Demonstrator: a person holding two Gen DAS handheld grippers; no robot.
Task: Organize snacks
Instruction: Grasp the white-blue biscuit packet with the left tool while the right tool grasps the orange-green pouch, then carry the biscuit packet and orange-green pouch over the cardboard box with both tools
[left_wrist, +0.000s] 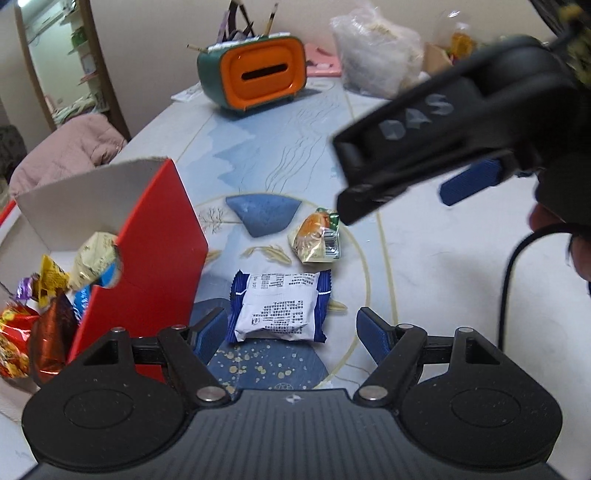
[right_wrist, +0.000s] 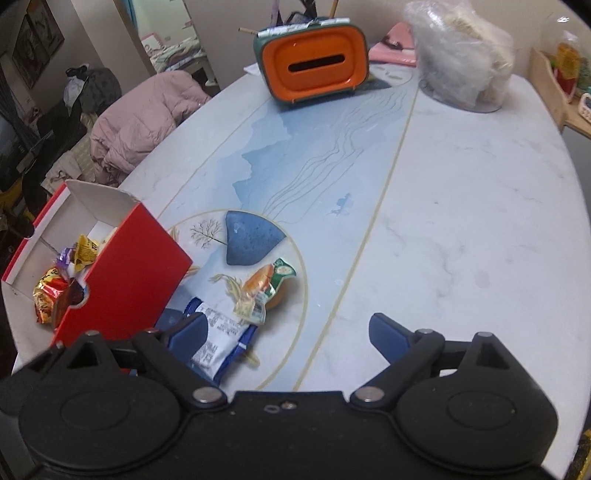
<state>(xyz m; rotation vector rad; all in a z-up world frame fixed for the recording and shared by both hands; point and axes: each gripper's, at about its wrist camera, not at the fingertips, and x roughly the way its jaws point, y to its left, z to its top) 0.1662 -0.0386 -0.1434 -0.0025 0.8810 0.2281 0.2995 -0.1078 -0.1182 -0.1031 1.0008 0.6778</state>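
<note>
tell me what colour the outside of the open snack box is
Red, with a white inside; the box shows best in the right wrist view.

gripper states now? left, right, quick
Left gripper: open, holding nothing; blue-white packet lies ahead between its fingers.
Right gripper: open, holding nothing.

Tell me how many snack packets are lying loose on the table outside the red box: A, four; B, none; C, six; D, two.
D: only the white-and-blue packet and the smaller orange-and-green packet lie on the table; the other snacks sit inside the red box.
</note>
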